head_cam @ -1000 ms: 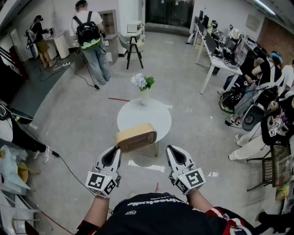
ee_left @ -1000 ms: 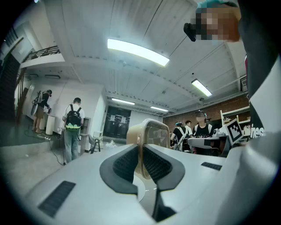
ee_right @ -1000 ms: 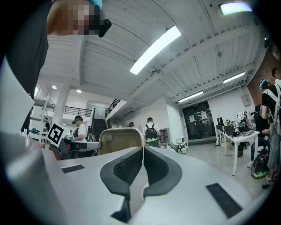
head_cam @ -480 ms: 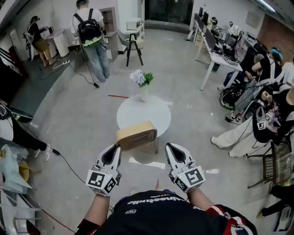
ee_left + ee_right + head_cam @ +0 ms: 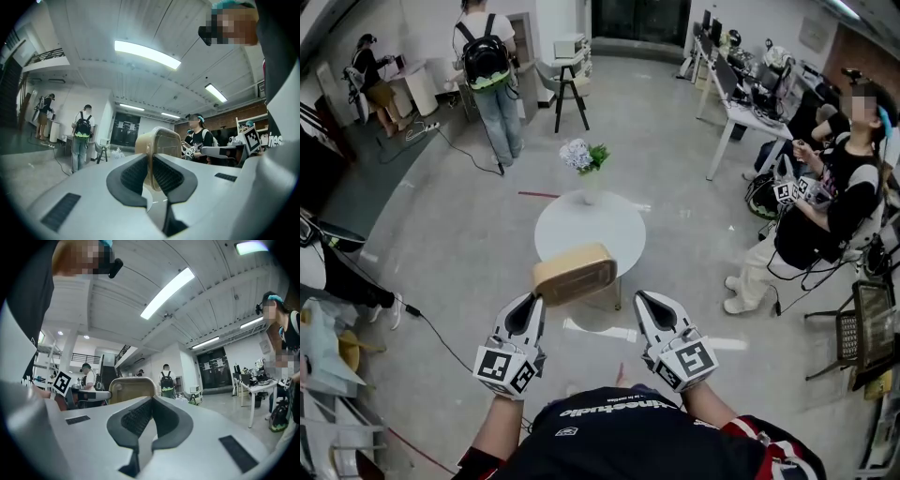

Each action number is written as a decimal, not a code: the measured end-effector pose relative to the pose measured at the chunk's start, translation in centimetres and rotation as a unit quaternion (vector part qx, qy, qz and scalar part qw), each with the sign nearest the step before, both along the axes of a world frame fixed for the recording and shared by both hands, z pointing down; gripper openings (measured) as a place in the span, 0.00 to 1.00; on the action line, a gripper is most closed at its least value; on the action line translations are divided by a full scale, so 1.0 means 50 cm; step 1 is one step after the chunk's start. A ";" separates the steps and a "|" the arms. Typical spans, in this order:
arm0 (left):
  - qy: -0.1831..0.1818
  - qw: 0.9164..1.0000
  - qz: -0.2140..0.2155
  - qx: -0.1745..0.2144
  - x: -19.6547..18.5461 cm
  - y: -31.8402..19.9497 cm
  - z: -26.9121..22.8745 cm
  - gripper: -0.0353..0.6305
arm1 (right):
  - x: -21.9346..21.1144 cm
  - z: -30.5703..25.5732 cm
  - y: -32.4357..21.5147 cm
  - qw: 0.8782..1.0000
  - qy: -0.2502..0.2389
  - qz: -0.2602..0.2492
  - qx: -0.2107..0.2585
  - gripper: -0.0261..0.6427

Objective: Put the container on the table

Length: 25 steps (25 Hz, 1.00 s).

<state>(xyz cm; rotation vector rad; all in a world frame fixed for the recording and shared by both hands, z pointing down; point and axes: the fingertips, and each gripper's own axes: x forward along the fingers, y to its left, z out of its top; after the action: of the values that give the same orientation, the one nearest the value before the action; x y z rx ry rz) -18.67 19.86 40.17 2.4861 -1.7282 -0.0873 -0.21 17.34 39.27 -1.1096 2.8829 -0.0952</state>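
- Head view: from above, steeply down, the container (image 5: 574,272) near, the table (image 5: 581,228) farther.
- Left gripper view: level, close against that container (image 5: 166,143).
- Right gripper view: level, same container (image 5: 131,389) at left.

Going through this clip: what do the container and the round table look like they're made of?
The container is probably plastic: it has a thin tan wall with a slight gloss and a paler panel that looks see-through. The table has a smooth, matte white top, perhaps painted metal or laminate; the pictures don't settle which.
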 end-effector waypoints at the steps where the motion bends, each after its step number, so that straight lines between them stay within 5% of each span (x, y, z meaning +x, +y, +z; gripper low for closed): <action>1: 0.000 1.000 -0.001 -0.001 0.003 -0.002 0.000 0.12 | 0.004 0.000 -0.003 1.000 0.000 0.000 -0.001 0.05; 25: -0.010 0.999 -0.037 -0.004 0.154 -0.040 -0.001 0.12 | 0.167 0.010 -0.054 0.999 0.004 -0.032 0.000 0.05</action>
<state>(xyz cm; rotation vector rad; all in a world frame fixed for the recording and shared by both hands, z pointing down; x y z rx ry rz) -10.96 17.87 40.13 2.4265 -1.8248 -0.0607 8.14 14.65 39.76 -1.0203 2.9249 -0.0945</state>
